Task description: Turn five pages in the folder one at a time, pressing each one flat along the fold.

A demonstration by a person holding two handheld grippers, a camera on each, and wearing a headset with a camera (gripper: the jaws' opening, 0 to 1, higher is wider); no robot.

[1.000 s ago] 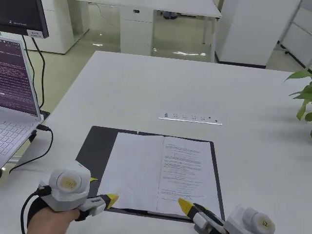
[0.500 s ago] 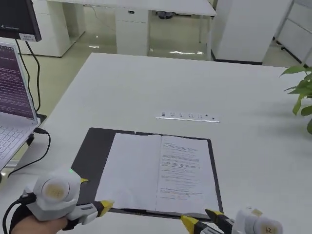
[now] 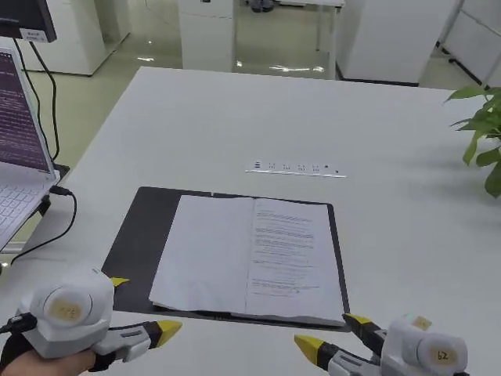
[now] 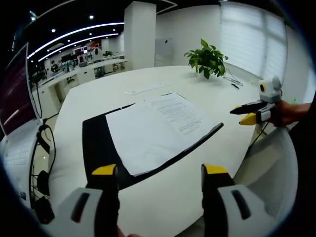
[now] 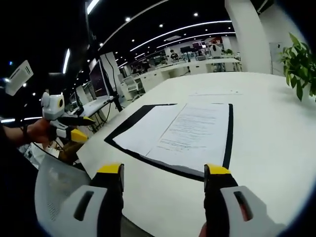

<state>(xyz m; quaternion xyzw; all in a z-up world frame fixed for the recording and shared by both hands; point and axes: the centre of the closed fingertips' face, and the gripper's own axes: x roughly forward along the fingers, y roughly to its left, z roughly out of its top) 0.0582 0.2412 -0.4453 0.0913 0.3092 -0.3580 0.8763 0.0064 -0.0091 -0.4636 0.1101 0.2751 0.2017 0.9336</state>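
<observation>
**Asker:** Head view first: where is the folder [image 3: 135, 243] lying?

**Me:** It is lying open on the white table [image 3: 235, 110], straight ahead of me. A blank page [image 3: 205, 251] is resting left of the fold and a printed page [image 3: 290, 251] right of it. The dark inner cover is showing to the left of the blank page.

**Asker:** And what are your claws doing?

**Me:** I am holding my left gripper [image 3: 143, 304] near the folder's near left corner, with its yellow-tipped jaws standing apart and gripping nothing. My right gripper [image 3: 333, 332] is hovering just off the near right corner, its jaws also spread wide and empty. Both are sitting apart from the paper.

**Asker:** Anything else sitting around?

**Me:** A power strip [image 3: 296, 168] is lying on the table beyond the folder. A laptop [image 3: 19, 125] is standing at the far left with its screen lit, and a green plant [image 3: 481, 117] is leaning in from the right.
</observation>
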